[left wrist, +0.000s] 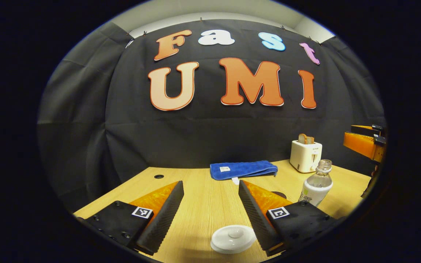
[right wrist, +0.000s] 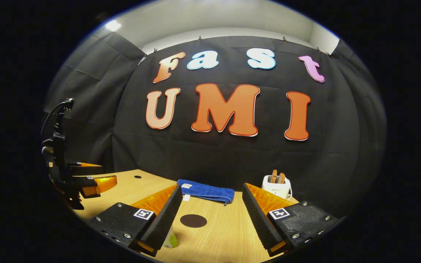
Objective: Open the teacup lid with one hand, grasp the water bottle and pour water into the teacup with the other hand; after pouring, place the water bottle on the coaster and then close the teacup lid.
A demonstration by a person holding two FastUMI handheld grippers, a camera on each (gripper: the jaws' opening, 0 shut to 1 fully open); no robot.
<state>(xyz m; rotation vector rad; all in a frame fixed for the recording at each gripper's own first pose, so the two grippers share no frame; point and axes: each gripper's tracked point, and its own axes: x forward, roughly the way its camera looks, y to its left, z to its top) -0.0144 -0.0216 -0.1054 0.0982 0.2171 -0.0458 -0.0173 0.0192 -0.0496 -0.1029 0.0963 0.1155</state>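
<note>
Both pairs of fingers stand wide, empty: left gripper just over the teacup lid, still on. Beyond the lid, the water bottle stands ungrasped, coaster bare. Everything remains.

A: The bench shows pale wood grain with a smooth, low-sheen finish. The teacup lid looks like glazed white ceramic, glossy.

B: The water bottle is clear plastic with a paper-like label. The blue towel is soft, napped cloth, matt.

A: The toaster has a smooth cream plastic shell.

B: In the right gripper view, the round dark coaster lies flat and matt. The fingers carry ribbed, rubbery pads; the wall behind is creased matt cloth.
</note>
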